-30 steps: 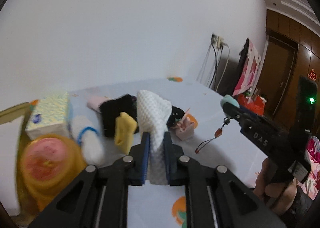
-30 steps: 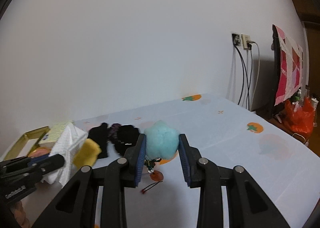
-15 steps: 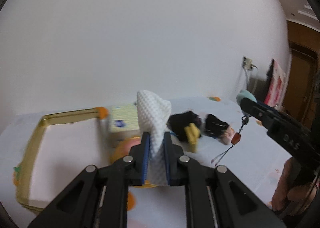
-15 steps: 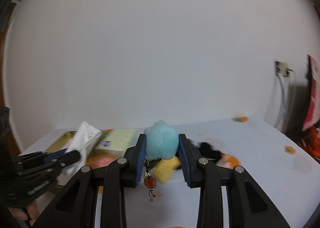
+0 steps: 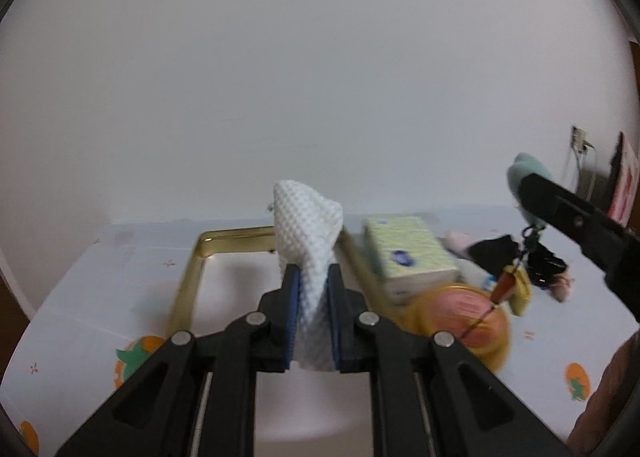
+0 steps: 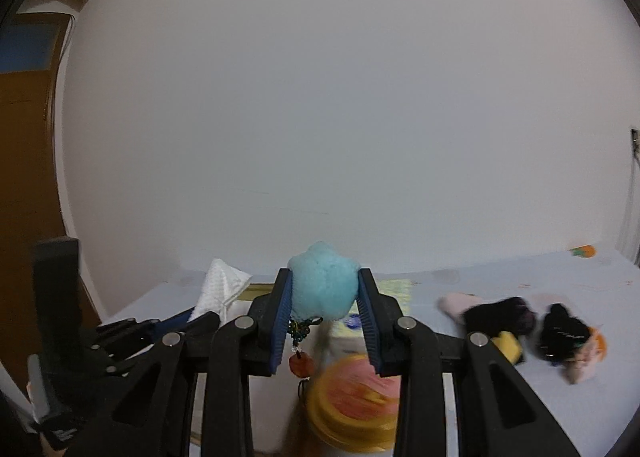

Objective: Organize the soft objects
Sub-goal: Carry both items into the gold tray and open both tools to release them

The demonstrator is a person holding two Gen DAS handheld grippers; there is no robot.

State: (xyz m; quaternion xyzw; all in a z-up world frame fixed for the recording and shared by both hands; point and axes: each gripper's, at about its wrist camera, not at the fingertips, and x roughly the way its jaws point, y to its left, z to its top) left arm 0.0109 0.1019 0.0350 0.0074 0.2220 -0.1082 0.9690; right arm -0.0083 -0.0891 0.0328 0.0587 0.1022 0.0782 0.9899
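My left gripper point(image 5: 312, 277) is shut on a folded white waffle cloth point(image 5: 310, 225), held above the near end of a gold-rimmed tray point(image 5: 236, 235). My right gripper point(image 6: 324, 289) is shut on a light blue plush star point(image 6: 322, 285) with an orange charm point(image 6: 298, 365) hanging under it. In the left wrist view the right gripper point(image 5: 528, 197) reaches in from the right with the plush. In the right wrist view the left gripper point(image 6: 204, 315) and white cloth point(image 6: 222, 287) sit at the lower left.
A pale green tissue box point(image 5: 408, 257) and a round yellow container with a pink lid point(image 5: 468, 317) stand right of the tray. Black, yellow and pink soft items point(image 6: 520, 325) lie further right on the white orange-print tablecloth point(image 5: 80, 297). A white wall is behind.
Both grippers have swung left across the table with their loads still held. The tray has come under the left gripper, and the soft pile has slid to the right of both views.
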